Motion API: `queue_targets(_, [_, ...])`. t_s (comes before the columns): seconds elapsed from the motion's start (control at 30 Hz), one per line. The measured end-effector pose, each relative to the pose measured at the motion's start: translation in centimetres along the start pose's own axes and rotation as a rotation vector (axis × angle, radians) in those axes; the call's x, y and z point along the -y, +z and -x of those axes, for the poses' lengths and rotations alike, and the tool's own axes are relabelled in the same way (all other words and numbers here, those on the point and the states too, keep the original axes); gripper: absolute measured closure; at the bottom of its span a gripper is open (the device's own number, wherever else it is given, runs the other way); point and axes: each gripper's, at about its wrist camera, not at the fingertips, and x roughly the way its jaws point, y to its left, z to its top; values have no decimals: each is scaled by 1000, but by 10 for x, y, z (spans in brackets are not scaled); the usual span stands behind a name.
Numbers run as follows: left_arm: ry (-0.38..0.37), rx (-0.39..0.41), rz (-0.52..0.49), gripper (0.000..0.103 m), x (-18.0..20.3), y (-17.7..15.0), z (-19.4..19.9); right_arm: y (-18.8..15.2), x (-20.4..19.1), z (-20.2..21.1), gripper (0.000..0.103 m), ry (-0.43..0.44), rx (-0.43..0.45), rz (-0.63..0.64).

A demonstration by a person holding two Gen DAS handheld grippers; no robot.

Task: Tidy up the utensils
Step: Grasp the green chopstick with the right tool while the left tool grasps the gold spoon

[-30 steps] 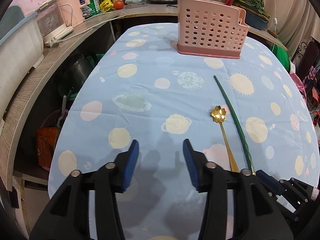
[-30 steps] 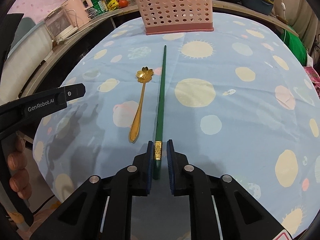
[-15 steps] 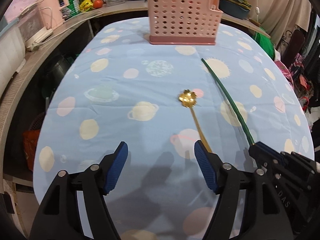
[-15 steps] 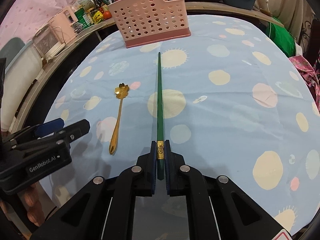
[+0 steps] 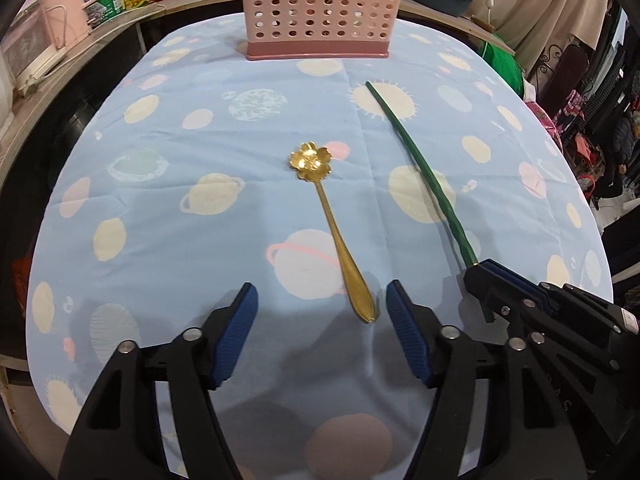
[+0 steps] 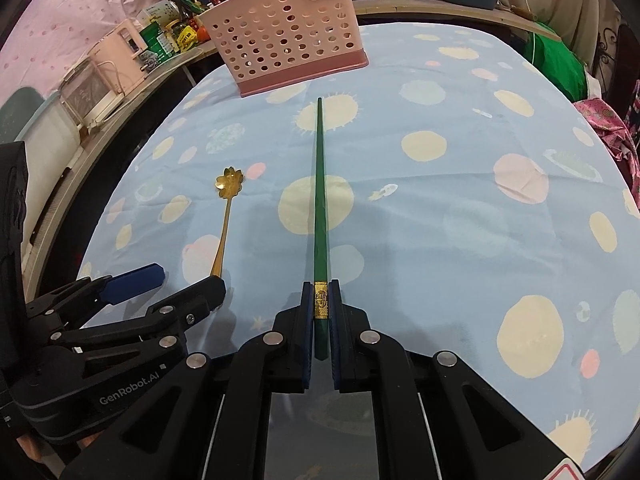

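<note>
Here the right gripper (image 6: pixel 321 308) has its jaws pinched tight on the gold-banded end of the green chopstick (image 6: pixel 320 200), whose shaft runs up the centre of the right wrist view, its tip pointing toward the pink utensil basket (image 6: pixel 280 32) at the upper middle. Whether the chopstick is lifted clear of the blue planet-print cloth (image 6: pixel 460 240) on the bench cannot be told.

The left gripper (image 5: pixel 320 320) hangs over the near end of the gold flower spoon (image 5: pixel 334 224), at the lower centre of the left wrist view. Its jaws stand about half open and are closing; the tip of the spoon's handle lies between the blue pads (image 5: pixel 404 332), nearer the right-hand one, and neither pad touches it. The flower bowl lies mid-frame, pointing toward the basket at the top edge. Spoon and chopstick lie apart, side by side.

The step in hand looks like the pick-up stage: one utensil gripped, the other being lined up. Next, the left jaws probably need to shift a little toward the right of the frame so the handle sits centred, drop to the cloth and close on the thin handle. Both pieces then go up the frame and tip-down into the basket's compartments.
</note>
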Motion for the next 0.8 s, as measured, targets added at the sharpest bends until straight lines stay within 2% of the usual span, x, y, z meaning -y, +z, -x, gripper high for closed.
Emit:
queue_targets(0.1, [4,0,-11,55,3,-2,-1,0,0,-1,96,1,-3,-3])
queue_targets(0.3, [-19,-1,-30,92,6,-3,0,-1,-1,-3,96,3,-11,3])
queue_targets(0.5, [-45,4,-19,92,3,-2,6,-1,-2,-2,96,6,-11,10])
queue_targets(0.8, [-44,97,8,93,-7,16,42,12,-4,24,96,35,48,5])
